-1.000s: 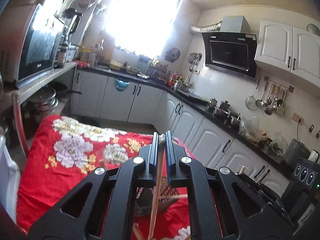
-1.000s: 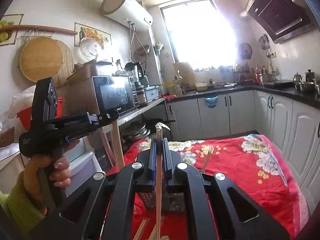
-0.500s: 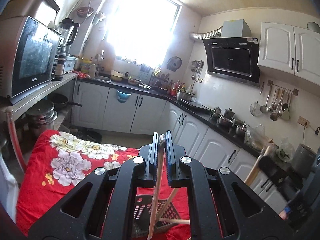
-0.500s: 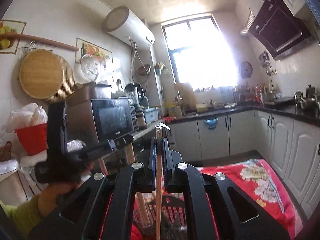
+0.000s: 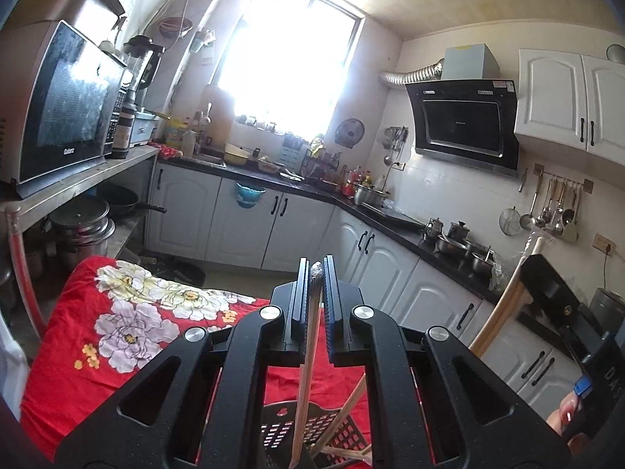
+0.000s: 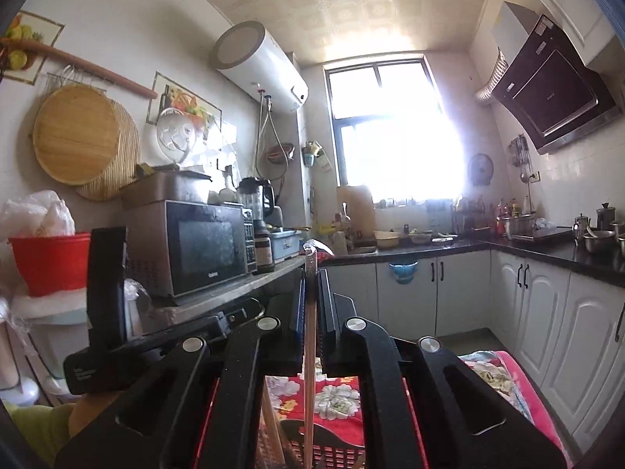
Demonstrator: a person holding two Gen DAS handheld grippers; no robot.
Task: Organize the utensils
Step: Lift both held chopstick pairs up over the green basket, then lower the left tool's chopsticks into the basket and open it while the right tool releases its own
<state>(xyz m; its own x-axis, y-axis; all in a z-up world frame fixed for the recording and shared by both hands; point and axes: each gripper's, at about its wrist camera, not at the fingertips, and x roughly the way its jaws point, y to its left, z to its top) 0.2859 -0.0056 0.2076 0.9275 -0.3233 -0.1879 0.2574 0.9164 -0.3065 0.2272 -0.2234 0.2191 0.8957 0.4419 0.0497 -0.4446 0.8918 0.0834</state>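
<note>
My left gripper [image 5: 315, 273] is shut on a thin wooden chopstick [image 5: 306, 351] that slants down into a black perforated basket [image 5: 273, 430]. The basket stands on the red flowered cloth [image 5: 97, 351], and more chopsticks [image 5: 345, 410] lean inside it. My right gripper [image 6: 311, 277] is shut on another chopstick [image 6: 310, 351] with a bit of clear wrap at its top; the stick hangs straight down into the same basket [image 6: 343, 455]. In the left wrist view, the right tool's black body [image 5: 554, 293] and its chopstick [image 5: 504, 301] show at the right edge.
White cabinets [image 5: 269, 226] under a dark counter with pots run around the far side of the kitchen. A microwave [image 6: 203, 246] sits on a shelf at the left. A person's hand [image 5: 566, 418] and green sleeve [image 6: 35, 426] hold the tools.
Both views have swung upward, showing less of the red cloth. The basket now lies under both grippers. The right tool has come into the left wrist view. Both grips are unchanged.
</note>
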